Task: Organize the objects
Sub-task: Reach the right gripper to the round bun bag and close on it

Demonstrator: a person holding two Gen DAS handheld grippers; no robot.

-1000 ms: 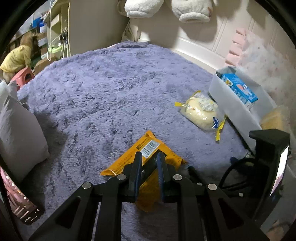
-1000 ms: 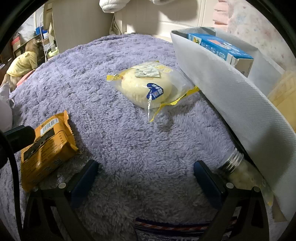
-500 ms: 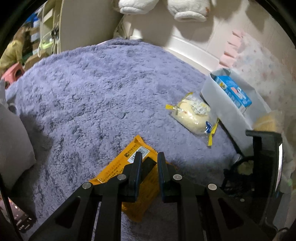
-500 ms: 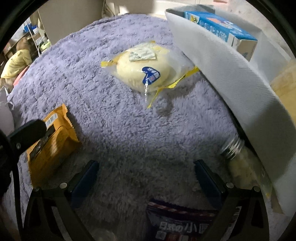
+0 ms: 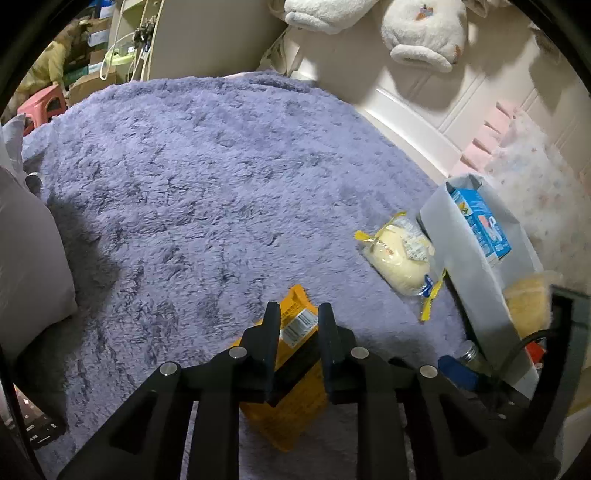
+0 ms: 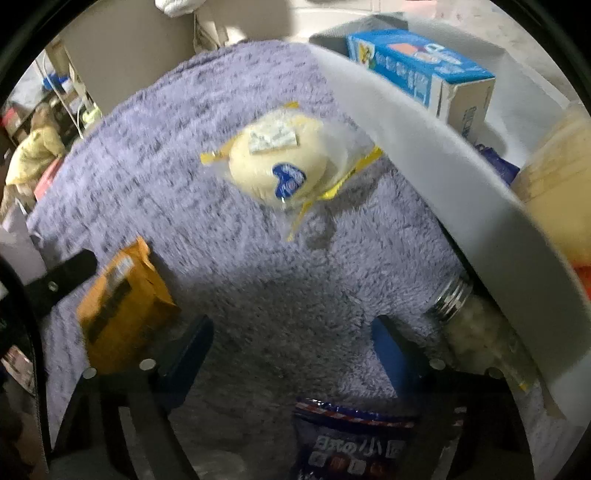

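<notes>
An orange snack packet point(image 5: 291, 417) sits between the black fingers of my left gripper point(image 5: 298, 314), which is shut on it; the jaws are opening slightly. In the right wrist view the same packet point(image 6: 122, 306) hangs tilted over the purple blanket point(image 6: 295, 277). My right gripper point(image 6: 291, 332) is open and its jaws are closing, with only blanket between the blue fingertips. A dark blue packet point(image 6: 351, 439) lies close under its base. A bun in a clear wrapper point(image 6: 277, 166) lies beside the white fabric bin point(image 6: 424, 147). The bin holds a blue carton point(image 6: 417, 70).
A glass jar point(image 6: 469, 321) lies against the bin's outer wall. A grey pillow point(image 5: 29, 251) borders the blanket on the left. Plush toys point(image 5: 424, 33) hang on the far wall. A person in yellow point(image 6: 33, 155) sits beyond the blanket's far left edge.
My right gripper's fingers have drawn closer together, and the dark blue packet has come into view under it. My left gripper has turned a little with the orange packet, its fingers slightly wider apart.
</notes>
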